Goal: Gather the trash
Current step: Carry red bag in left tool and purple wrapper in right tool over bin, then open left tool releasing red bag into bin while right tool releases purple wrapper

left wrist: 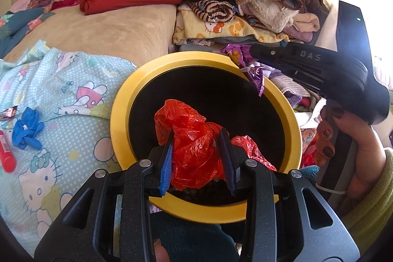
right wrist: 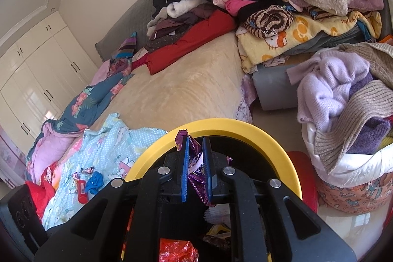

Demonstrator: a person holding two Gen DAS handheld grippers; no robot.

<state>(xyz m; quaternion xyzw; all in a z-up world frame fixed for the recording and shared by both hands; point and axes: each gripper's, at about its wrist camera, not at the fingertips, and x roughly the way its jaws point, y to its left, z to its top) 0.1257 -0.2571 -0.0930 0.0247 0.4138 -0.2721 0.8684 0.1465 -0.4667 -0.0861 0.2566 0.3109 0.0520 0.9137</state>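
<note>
The right gripper [left wrist: 253,53] reads "DAS"; the yellow blanket [right wrist: 307,38] says "Hello Kitty".

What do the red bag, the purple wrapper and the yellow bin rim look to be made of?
Red bag: thin plastic film, glossy, translucent, finely crinkled. Purple wrapper: likely metallised foil, with mirror-like creases and sharp folds. Yellow bin rim: apparently rigid moulded plastic, smooth, satin, evenly coloured.

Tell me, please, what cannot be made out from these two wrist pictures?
- Bin contents: in the left wrist view its inside is black and the red plastic bag covers it; in the right wrist view the right gripper blocks it.
- Purple wrapper print: crumpled, too small to read.
- Wrappers on the bedspread: too small to identify.
</note>
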